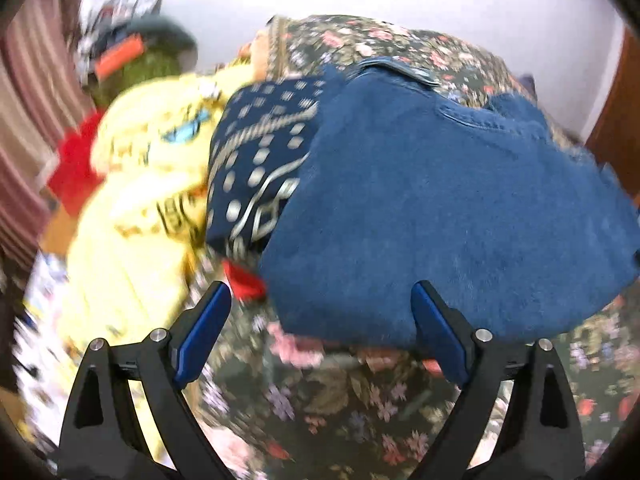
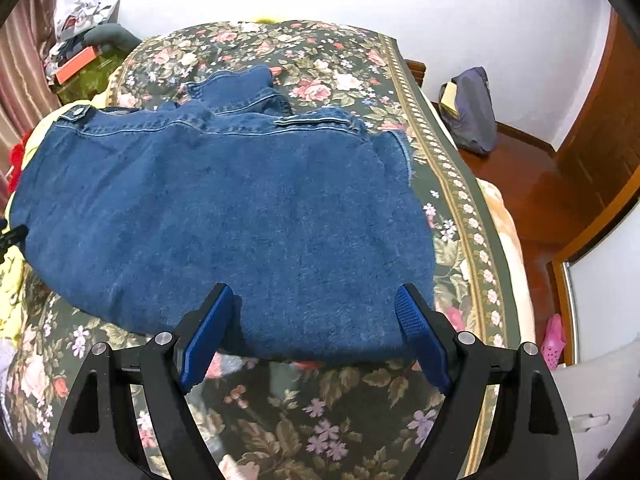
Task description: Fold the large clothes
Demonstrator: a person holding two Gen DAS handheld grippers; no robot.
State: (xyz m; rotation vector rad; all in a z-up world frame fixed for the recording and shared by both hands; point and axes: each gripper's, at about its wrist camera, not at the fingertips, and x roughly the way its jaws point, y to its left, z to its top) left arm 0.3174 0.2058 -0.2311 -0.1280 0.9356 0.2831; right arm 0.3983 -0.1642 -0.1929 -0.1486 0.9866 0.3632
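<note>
The left tongs (image 1: 322, 300) stand wide open, their two blue-padded fingers (image 1: 200, 336) splayed far apart on black arms with nothing between them. They point forward along the near hem of the denim jacket (image 1: 440, 208); the right-hand finger lies against or just over that hem, and whether it touches cannot be told, while the left-hand finger sits off the jacket's near left corner. The view is blurred.

The right tongs (image 2: 316, 300) are likewise spread wide and empty, both fingers (image 2: 422, 340) set at the jacket's near hem, their tips overlapping the cloth's edge. Contact cannot be judged from this view.
</note>
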